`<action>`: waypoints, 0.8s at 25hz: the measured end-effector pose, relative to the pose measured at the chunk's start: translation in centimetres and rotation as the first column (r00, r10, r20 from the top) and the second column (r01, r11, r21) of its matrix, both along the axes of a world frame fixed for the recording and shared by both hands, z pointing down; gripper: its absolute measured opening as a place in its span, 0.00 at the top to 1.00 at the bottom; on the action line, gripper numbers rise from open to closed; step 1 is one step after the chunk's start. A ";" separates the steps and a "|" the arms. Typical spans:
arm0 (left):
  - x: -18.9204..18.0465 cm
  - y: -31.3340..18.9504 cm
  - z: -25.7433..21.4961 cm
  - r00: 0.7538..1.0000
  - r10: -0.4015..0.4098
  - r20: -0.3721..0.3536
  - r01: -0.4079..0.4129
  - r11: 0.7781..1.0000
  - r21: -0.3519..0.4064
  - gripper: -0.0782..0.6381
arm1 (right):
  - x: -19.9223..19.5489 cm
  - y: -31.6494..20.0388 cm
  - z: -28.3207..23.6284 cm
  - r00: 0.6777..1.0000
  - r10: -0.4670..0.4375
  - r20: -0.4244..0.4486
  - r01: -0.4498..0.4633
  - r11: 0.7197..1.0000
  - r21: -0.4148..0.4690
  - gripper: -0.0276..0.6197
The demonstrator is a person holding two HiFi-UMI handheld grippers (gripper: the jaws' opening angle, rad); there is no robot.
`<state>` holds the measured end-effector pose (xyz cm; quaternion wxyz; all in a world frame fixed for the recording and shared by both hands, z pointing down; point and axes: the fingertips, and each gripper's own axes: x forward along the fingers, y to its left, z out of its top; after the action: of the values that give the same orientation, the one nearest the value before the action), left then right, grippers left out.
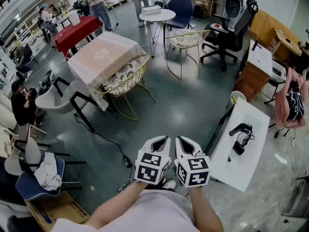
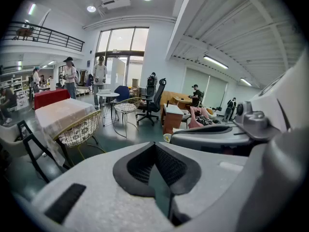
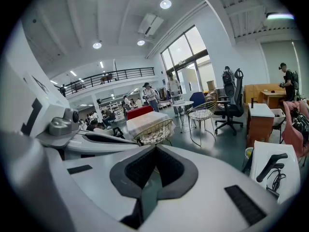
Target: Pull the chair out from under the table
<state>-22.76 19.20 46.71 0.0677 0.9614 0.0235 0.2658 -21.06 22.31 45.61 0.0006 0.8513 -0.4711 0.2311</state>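
Note:
A gold wire chair (image 1: 126,77) with a patterned cushion is tucked partly under a table covered by a pale pink cloth (image 1: 102,53), across the floor from me. The chair (image 2: 79,128) and the cloth-covered table (image 2: 61,113) also show in the left gripper view, and the chair (image 3: 154,131) in the right gripper view. My left gripper (image 1: 162,139) and right gripper (image 1: 180,139) are side by side low in the head view, well short of the chair. Both are shut with nothing between the jaws.
A second gold wire chair (image 1: 186,39) stands by a round white table (image 1: 157,16). A black office chair (image 1: 231,32) and a wooden desk (image 1: 252,67) are at the right. A white table (image 1: 241,151) holds a black tool. A cable (image 1: 108,144) crosses the floor. People stand at the back.

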 end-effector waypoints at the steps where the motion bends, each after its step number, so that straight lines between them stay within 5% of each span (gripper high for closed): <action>1: -0.2 0.0 -0.1 1.000 0.000 0.002 0.000 1.000 -0.003 0.89 | -0.2 0.0 -0.1 1.000 -0.001 0.001 0.001 1.000 -0.001 0.95; 20: 2.2 -0.8 -0.6 1.000 0.016 -0.010 -0.017 0.995 -0.102 0.88 | 1.6 0.0 0.5 0.998 0.041 0.054 -0.040 0.999 -0.021 0.95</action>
<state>-20.53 18.38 46.08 0.1146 0.9576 0.0453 0.2604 -19.42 22.26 46.16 -0.0083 0.8539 -0.4515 0.2587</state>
